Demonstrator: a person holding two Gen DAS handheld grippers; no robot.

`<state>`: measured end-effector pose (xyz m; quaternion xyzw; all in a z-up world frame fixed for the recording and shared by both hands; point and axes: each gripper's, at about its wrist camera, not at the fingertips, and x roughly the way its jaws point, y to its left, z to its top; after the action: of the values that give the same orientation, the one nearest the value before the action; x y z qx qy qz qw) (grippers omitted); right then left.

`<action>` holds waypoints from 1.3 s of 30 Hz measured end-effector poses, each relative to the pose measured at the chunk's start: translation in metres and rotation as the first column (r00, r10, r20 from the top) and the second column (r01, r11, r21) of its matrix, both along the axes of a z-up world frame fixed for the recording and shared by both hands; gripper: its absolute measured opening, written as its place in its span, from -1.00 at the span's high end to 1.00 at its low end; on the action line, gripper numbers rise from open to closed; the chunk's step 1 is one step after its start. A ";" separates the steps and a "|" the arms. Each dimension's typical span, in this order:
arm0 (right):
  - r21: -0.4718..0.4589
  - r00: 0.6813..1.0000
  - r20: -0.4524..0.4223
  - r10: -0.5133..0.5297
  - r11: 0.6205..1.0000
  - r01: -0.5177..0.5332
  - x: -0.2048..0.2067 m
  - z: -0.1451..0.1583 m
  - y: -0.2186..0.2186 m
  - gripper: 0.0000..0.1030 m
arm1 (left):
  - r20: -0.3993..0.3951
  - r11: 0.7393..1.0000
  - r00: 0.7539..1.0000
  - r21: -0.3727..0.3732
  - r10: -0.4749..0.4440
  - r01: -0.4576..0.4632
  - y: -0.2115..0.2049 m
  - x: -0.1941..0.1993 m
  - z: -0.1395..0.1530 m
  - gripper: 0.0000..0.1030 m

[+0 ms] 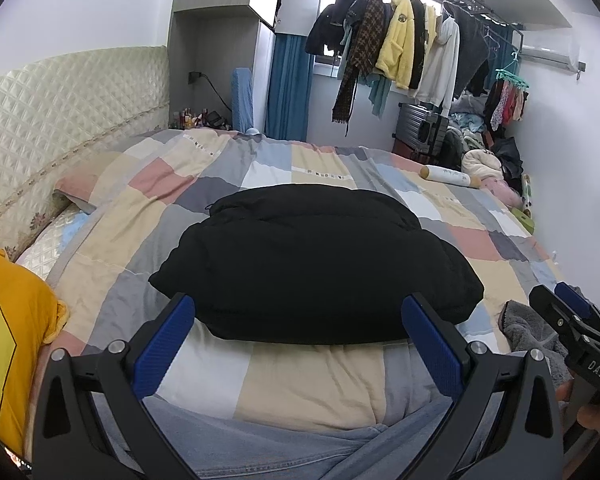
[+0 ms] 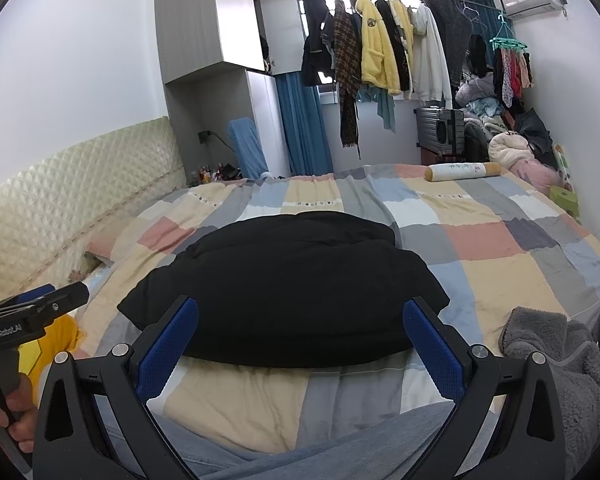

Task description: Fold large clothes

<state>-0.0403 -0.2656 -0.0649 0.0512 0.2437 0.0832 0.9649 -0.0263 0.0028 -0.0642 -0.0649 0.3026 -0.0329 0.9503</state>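
On the bed (image 1: pixel 308 380), dead centre over the patchwork quilt (image 1: pixel 140 216), sits the black jacket (image 1: pixel 312 264), folded into a puffy bundle. The left gripper (image 1: pixel 300 344) hangs at 6 o'clock of it, blue fingers (image 1: pixel 164 344) spread wide, gripping nothing, tips just at the bundle's near edge. Over in the right wrist view it's the same story: the right gripper (image 2: pixel 300 344) is wide apart and empty, with the bundle right ahead at 12 o'clock. A grey fleece garment (image 2: pixel 560 368) lies at 3 o'clock, a yellow cloth (image 1: pixel 8 340) at 9. Clothes on a hanging rail (image 1: pixel 404 36) fill the far wall.
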 end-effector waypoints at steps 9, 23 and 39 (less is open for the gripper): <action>-0.005 1.000 0.009 -0.005 1.000 0.005 0.001 0.003 -0.003 -1.00 | 0.004 1.000 1.000 -0.003 -0.002 0.002 0.000 0.002 0.003 -0.99; -0.015 1.000 0.015 0.002 1.000 -0.002 0.001 0.010 -0.003 -1.00 | 0.019 1.000 1.000 -0.015 -0.006 0.006 -0.001 0.001 0.011 -0.99; -0.010 1.000 0.027 -0.004 1.000 0.004 0.002 0.018 -0.003 -1.00 | 0.017 0.999 0.999 -0.009 -0.035 0.035 -0.009 -0.002 0.015 -0.99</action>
<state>-0.0379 -0.2683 -0.0470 0.0457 0.2309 0.0807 0.9686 -0.0286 -0.0058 -0.0493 -0.0636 0.2954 -0.0515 0.9519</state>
